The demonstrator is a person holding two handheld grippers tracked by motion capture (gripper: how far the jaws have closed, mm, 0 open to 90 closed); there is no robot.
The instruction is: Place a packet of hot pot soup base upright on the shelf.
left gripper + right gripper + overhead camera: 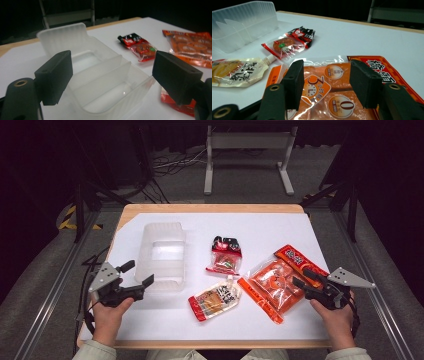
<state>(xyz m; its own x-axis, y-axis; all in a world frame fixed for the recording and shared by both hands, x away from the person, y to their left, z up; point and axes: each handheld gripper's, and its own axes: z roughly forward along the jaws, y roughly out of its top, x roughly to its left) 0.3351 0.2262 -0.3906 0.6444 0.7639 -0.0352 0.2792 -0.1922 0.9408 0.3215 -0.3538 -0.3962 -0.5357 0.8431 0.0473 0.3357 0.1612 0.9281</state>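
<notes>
A clear plastic bin (pixel 161 256) with dividers stands left of centre on the white sheet. My left gripper (pixel 136 274) hovers open at its near left corner; in the left gripper view the bin (pixel 100 80) lies between and beyond the jaws, untouched. A small red-and-black snack pack (pixel 225 255) lies mid-table. A yellow spouted pouch (pixel 216 299) lies nearer me. A large orange packet (pixel 277 282) lies to the right. My right gripper (pixel 301 277) is open just over its right edge, and the packet (pixel 324 87) shows between the jaws.
The white sheet (pixel 260 227) covers a wooden table (pixel 210 208). Metal rails run along both sides. A white stand (pixel 247 150) and cables sit on the floor beyond the far edge.
</notes>
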